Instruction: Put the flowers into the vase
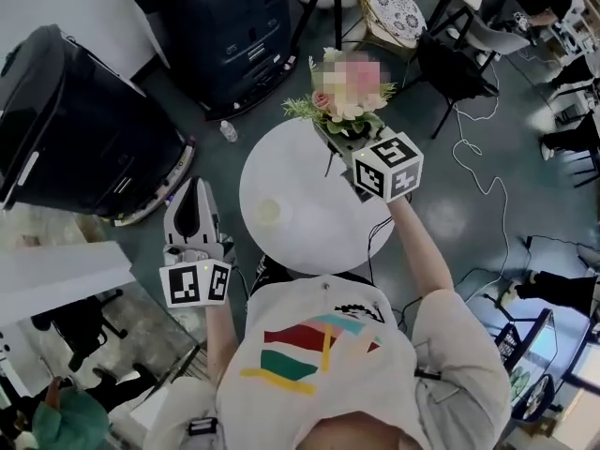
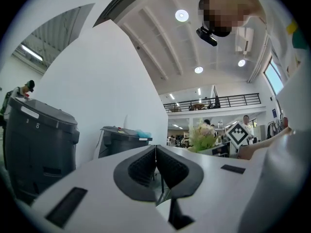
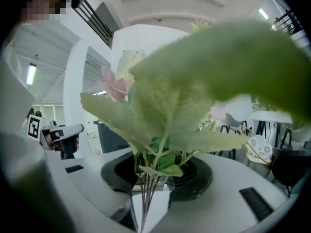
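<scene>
From the head view, my right gripper [image 1: 343,139] is raised over the far edge of the round white table [image 1: 319,223], shut on the stems of a bunch of flowers [image 1: 349,94] with pink and cream blooms and green leaves. In the right gripper view the thin stems [image 3: 146,198] run between the dark pads and the leaves [image 3: 160,110] fill the picture. My left gripper [image 1: 193,195] hangs left of the table over the floor, shut with nothing in it; its pads meet [image 2: 155,171]. A pale round thing [image 1: 269,212], perhaps the vase's mouth, sits on the table.
Two big black bins [image 1: 75,129] [image 1: 225,26] stand at the left and back. A small bottle [image 1: 228,131] lies on the floor by the table. A wicker chair [image 1: 389,12], dark chairs and loose cables [image 1: 473,172] are at the back right.
</scene>
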`<action>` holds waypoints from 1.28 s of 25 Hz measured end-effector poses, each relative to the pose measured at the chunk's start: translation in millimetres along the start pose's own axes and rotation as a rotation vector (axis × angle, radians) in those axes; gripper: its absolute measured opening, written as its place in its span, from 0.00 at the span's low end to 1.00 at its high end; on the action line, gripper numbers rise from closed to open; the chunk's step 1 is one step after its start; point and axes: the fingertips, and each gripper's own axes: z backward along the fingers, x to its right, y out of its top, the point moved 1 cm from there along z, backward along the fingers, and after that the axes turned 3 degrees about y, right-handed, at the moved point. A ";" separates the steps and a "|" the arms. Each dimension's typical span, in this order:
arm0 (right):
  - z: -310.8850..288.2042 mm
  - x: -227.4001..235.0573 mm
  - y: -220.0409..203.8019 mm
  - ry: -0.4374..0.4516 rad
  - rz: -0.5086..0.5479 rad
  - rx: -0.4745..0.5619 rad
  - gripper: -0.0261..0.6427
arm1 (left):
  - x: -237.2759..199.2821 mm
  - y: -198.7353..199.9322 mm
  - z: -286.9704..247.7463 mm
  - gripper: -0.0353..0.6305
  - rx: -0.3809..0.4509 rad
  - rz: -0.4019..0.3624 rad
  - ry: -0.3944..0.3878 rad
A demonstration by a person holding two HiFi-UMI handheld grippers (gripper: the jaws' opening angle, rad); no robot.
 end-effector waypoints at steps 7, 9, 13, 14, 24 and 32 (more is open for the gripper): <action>25.6 -103.0 81.6 0.223 0.103 0.266 0.28 | -8.3 9.3 23.0 0.06 0.032 -0.013 0.070; 40.2 -126.3 96.1 0.273 0.125 0.330 0.28 | -6.4 13.1 27.5 0.06 0.045 -0.024 0.074; 60.8 -157.3 107.9 0.340 0.159 0.407 0.28 | -1.7 17.0 35.0 0.06 0.054 -0.036 0.077; 63.3 -161.0 107.4 0.348 0.163 0.412 0.28 | 0.1 18.0 36.5 0.06 0.056 -0.038 0.078; 37.8 -191.7 55.0 0.397 0.150 0.397 0.28 | -3.1 9.3 47.0 0.06 0.043 -0.033 0.103; -6.4 -200.8 -14.0 0.378 0.238 0.291 0.28 | -20.6 -6.4 43.8 0.06 0.007 -0.020 0.117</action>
